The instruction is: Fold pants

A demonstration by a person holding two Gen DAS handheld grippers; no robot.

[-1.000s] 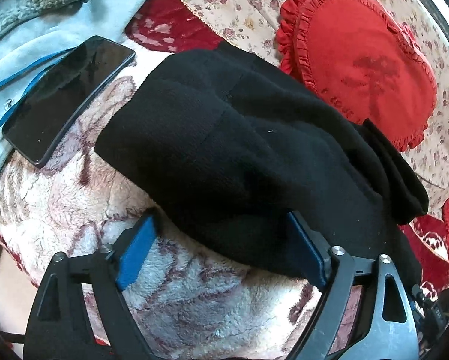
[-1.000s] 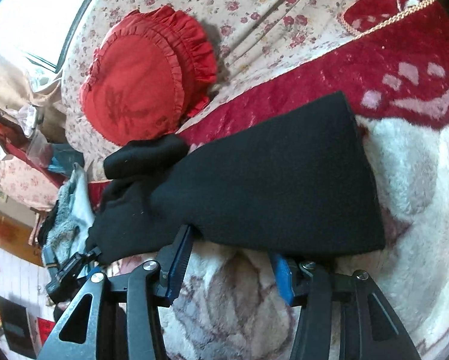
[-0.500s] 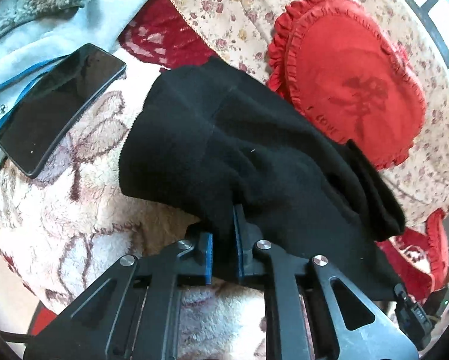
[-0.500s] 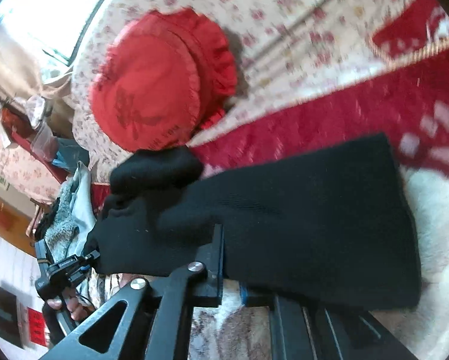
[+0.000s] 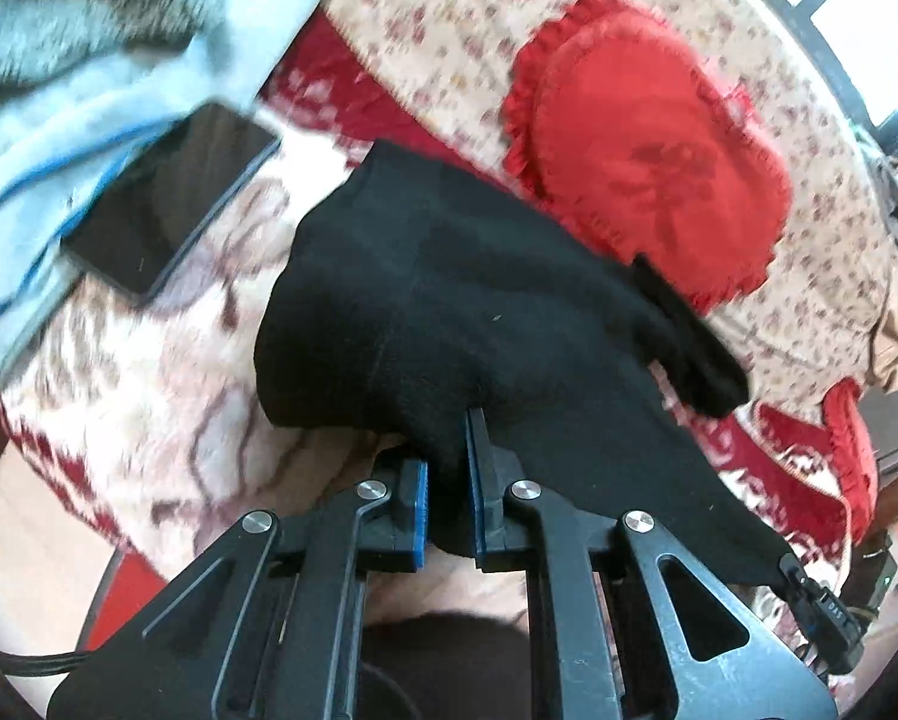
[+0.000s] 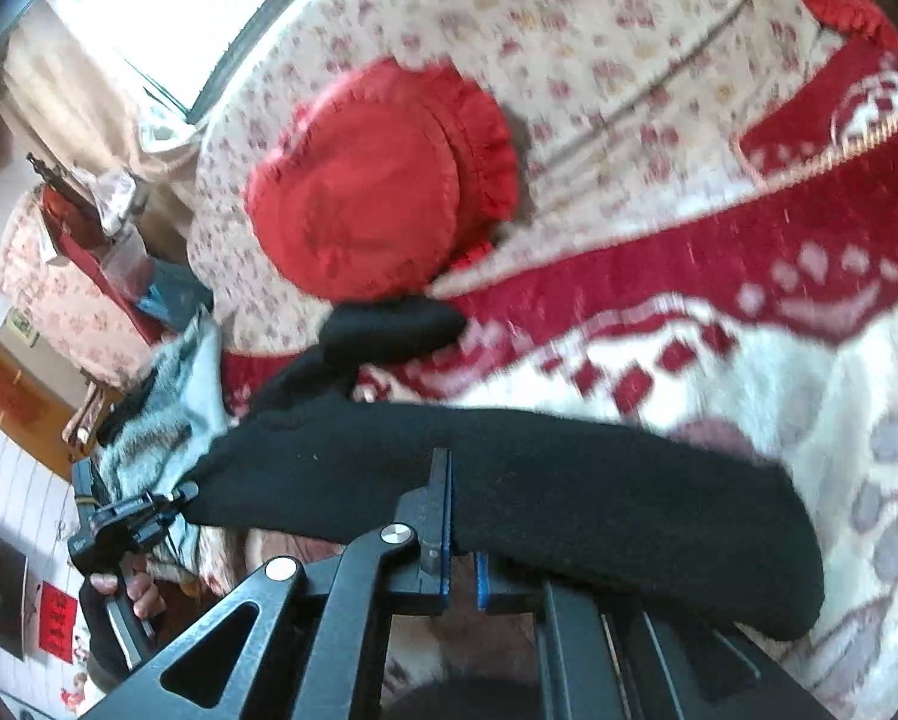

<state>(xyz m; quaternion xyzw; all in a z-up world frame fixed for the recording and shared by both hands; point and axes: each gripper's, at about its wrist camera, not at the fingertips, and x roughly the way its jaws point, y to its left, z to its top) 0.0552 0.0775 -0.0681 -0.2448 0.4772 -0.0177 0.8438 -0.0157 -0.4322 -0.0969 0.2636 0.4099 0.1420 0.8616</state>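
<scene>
Both grippers, left (image 5: 447, 492) and right (image 6: 462, 540), pinch the black pants (image 5: 449, 312) over a fuzzy floral blanket (image 5: 149, 372); red pillow (image 5: 646, 150) and phone (image 5: 167, 198) nearby.

Count from my two wrists:
- pants (image 5: 478, 312): one pair, black
- grippers: two, my left (image 5: 447, 501) and my right (image 6: 462, 546)
- heart cushion (image 5: 646, 144): one, red
- phone (image 5: 170, 198): one
- blanket (image 5: 149, 360): one, red and white
- floral sheet (image 6: 598, 48): one

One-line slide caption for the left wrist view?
Left gripper clamps the near edge of black pants on a floral blanket, phone and red heart cushion beyond.
</scene>
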